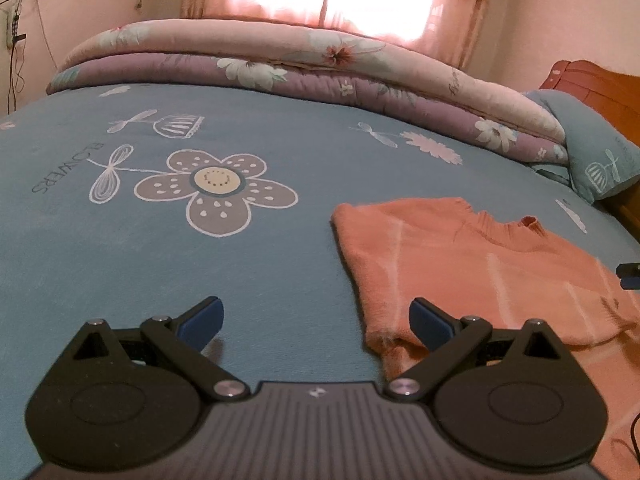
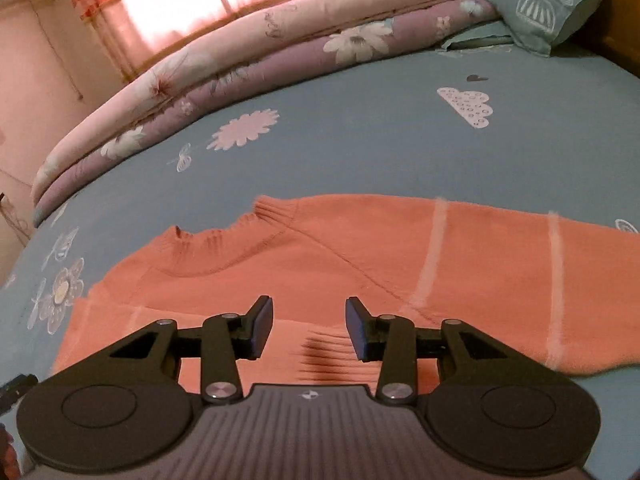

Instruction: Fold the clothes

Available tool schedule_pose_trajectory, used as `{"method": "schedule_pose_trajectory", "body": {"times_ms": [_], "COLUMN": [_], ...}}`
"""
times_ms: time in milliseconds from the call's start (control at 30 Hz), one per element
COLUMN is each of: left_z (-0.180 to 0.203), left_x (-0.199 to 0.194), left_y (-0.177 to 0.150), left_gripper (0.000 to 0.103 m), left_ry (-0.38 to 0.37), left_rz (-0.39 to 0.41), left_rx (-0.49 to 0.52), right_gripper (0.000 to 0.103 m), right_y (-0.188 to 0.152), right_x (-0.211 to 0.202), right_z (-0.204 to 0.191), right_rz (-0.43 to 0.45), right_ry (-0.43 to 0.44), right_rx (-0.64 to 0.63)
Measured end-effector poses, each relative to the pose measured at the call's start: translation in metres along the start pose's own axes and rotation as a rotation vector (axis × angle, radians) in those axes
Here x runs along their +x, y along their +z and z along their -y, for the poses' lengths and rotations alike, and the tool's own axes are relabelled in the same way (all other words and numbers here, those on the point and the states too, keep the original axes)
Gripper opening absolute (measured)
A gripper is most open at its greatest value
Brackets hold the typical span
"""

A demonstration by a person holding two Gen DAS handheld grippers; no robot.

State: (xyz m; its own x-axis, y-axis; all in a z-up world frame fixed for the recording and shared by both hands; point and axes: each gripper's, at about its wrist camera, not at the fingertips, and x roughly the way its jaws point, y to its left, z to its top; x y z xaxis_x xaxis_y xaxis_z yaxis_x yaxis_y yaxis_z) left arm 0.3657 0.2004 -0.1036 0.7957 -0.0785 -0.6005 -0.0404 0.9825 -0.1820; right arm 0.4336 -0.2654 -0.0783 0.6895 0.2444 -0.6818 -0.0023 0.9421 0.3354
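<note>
the right gripper [image 2: 310,328] hangs over the orange sweater [image 2: 360,264], jaws partly apart with nothing between them. the left gripper [image 1: 316,320] is spread wide and empty, its right pad at the sweater's folded left edge. the sweater lies partly folded on the blue bedsheet [image 1: 160,260], one sleeve out flat to the right. a shallow pinch could lift only the top layer and drag the fold crooked. the soft knit may also slide on the sheet. beyond lies a rolled floral quilt [image 1: 280,68].
</note>
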Motion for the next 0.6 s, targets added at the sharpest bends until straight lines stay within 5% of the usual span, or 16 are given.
{"method": "schedule_pose_trajectory", "body": {"times_ms": [133,233,367,433,467,567,600], "left_z": [0.002,0.002,0.002,0.002,0.003,0.002,0.002], "left_x": [0.003,0.005,0.011,0.012,0.013,0.013,0.013], "left_y": [-0.001,-0.002,-0.005,-0.006,-0.007,-0.007,-0.007], "left_gripper": [0.099,0.099,0.099,0.099,0.099,0.099,0.099], "left_ry": [0.017,0.026,0.026,0.026,0.026,0.023,0.022], "left_rz": [-0.006,-0.014,-0.033,-0.039,-0.041,-0.040,-0.040], "left_rx": [0.021,0.026,0.030,0.036,0.041,0.039,0.039], "right_gripper": [0.053,0.056,0.061,0.061,0.059,0.016,0.016], "right_y": [0.002,0.002,-0.001,-0.009,-0.013,-0.018,-0.019], "right_x": [0.023,0.042,0.047,0.052,0.053,0.050,0.049], "right_z": [-0.010,-0.014,0.002,0.000,-0.004,-0.018,-0.023], "right_rz": [-0.065,-0.124,-0.149,-0.164,-0.152,-0.133,-0.124], "right_ry": [0.058,-0.026,0.094,0.080,0.069,0.057,0.040], "right_rx": [-0.187,-0.312,-0.328,-0.381,-0.419,-0.478,-0.495]}}
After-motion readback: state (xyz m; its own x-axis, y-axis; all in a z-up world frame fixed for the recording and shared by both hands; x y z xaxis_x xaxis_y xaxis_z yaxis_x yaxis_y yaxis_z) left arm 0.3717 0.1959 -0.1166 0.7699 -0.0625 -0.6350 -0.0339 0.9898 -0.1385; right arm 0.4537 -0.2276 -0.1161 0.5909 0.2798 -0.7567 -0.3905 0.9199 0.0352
